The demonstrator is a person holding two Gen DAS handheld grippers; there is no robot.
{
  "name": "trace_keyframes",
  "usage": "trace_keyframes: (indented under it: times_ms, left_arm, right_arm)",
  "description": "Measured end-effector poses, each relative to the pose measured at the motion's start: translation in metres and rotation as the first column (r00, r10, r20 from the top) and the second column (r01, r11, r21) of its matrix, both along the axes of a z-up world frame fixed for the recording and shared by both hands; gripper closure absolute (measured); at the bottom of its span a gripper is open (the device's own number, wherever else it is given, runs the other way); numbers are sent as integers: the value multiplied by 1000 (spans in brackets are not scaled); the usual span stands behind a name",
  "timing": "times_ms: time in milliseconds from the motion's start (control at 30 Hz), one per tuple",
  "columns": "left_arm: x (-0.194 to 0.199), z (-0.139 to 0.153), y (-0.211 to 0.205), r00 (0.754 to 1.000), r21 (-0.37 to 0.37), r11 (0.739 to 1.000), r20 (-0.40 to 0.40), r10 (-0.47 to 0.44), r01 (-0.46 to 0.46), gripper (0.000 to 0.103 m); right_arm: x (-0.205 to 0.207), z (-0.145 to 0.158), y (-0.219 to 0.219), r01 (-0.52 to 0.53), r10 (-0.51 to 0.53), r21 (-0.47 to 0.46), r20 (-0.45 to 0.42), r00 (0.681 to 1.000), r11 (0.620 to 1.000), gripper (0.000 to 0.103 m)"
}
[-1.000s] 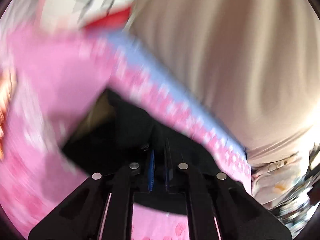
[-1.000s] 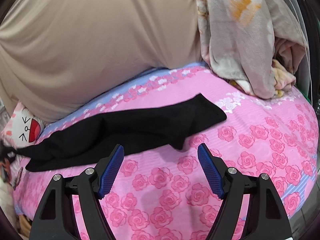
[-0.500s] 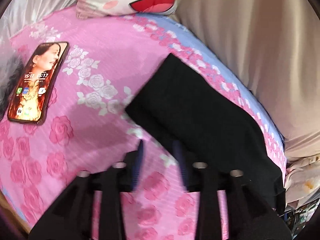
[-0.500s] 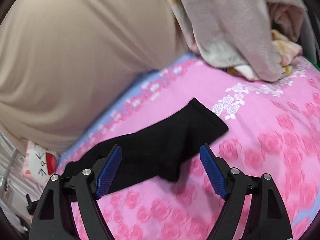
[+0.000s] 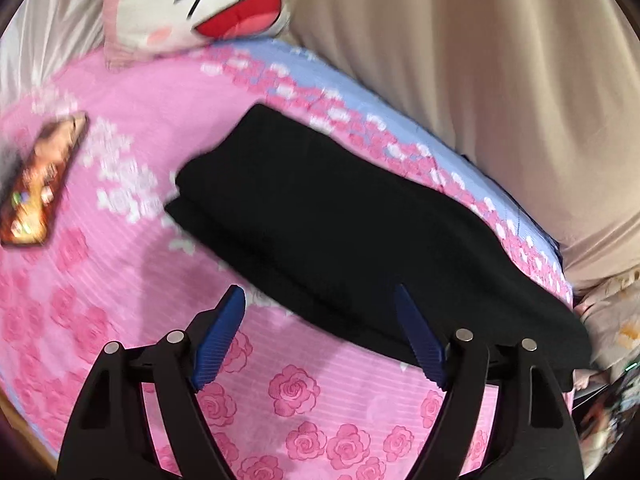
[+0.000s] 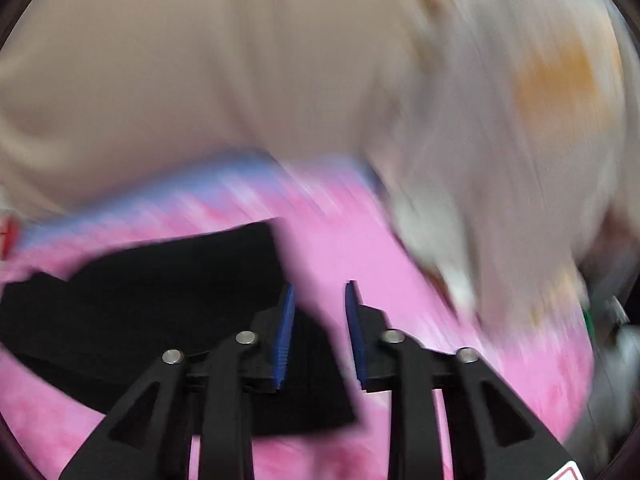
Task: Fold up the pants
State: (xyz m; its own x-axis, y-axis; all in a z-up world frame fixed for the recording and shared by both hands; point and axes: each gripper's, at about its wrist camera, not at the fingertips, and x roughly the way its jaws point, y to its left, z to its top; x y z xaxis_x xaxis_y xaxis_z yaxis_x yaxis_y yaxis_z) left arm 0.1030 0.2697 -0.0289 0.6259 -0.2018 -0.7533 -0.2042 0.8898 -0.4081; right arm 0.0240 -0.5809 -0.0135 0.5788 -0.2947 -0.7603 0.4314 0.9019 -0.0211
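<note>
Pants (image 5: 340,232) lie folded lengthwise on pink sheet (image 5: 120,300). Your left gripper (image 5: 320,300) spread, empty. Right gripper (image 6: 320,292) narrowed over leg end, grip unclear. Next: pinch end, fold across.

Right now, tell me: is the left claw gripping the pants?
No: the left claw stands wide open over the black pants, its blue pads apart with nothing between them.

Black pants (image 5: 344,232) lie folded on the pink sheet (image 5: 120,288). The left gripper (image 5: 320,300) hovers wide apart above; a phone (image 5: 40,184) lies nearby.
</note>
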Motion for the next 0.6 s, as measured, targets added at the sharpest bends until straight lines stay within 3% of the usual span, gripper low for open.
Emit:
trace_keyframes:
  times_ms: [67,167,267,400,433,467,500,533,600]
  left_arm:
    - [4,-13,5,999,-27,1000,-38,12,-13,28]
    - [9,-22,14,997,-50,998,-59,44,-47,27]
    - [15,-25,19,997,-100,992,-40,71,-74,25]
    - [31,-31,10,998,-123,990,-37,59,-63,26]
    - [36,-32,6,998,-114,992,-35,47,-51,30]
    - [39,-33,3,998,-97,994,-41,41,-45,51]
    - [42,-34,1,998,-70,997,-55,40,-44,88]
    - [42,-33,1,997,-52,998,-61,42,-45,94]
    - [27,-17,9,999,-101,994,9,41,-40,94]
  right_arm:
    - [-29,-22,-7,51,-53,59,33,998,997,75]
    - [-65,-21,7,30,-53,159,141,989,987,72]
    - [-82,-17,45,-76,19,252,219,976,965,59]
    - [-80,-17,98,-173,104,257,262,959,951,39]
    - [-75,-21,114,-205,125,284,275,953,937,39]
    - [-72,-20,126,-229,140,308,286,948,923,39]
    - [-69,-21,136,-248,153,325,291,945,913,39]
    - [-63,-21,152,-267,172,333,290,942,904,39]
    - [-58,-18,181,-326,221,351,307,926,878,39]
